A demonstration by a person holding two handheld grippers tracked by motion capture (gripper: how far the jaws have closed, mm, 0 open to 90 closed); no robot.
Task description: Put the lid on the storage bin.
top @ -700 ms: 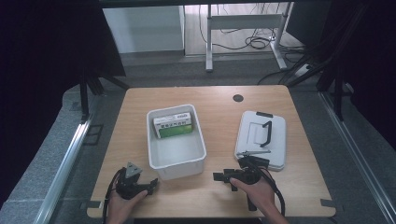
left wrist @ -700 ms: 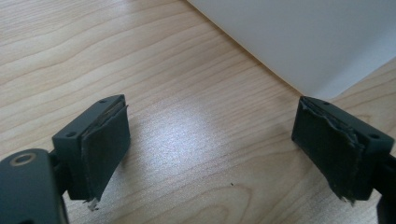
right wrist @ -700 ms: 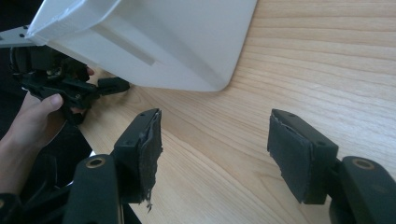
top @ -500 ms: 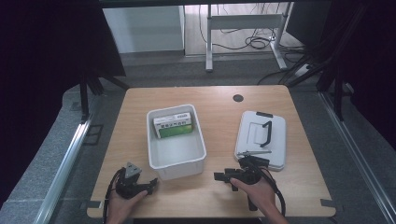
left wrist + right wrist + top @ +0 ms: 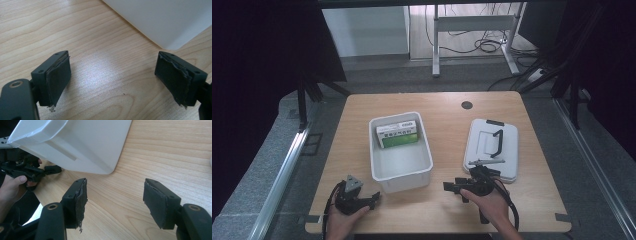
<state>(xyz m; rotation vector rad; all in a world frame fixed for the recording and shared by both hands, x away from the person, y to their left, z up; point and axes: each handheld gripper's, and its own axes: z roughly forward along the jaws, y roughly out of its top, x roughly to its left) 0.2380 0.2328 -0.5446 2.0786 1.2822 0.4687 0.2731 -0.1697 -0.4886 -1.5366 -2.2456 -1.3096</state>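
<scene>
A white plastic bin [image 5: 402, 180] stands in the middle of the wooden table [image 5: 444, 120], with a green and white box [image 5: 398, 134] lying at its far end. To the right lies a grey lid [image 5: 508, 150] with a black handle [image 5: 497, 142]. My left gripper [image 5: 373, 199] rests near the bin's front left corner, open, with bare wood between its pads [image 5: 58, 75]. My right gripper [image 5: 448, 187] sits at the bin's front right, pointing left, also open and empty. The bin's corner [image 5: 82, 145] shows just beyond the right gripper [image 5: 115, 197].
A dark round grommet [image 5: 467, 105] is set into the table's far side. Metal rails run along both sides of the table, and a desk frame with cables stands on the floor behind it. The other hand with the left gripper [image 5: 32, 171] shows past the bin in the right gripper view.
</scene>
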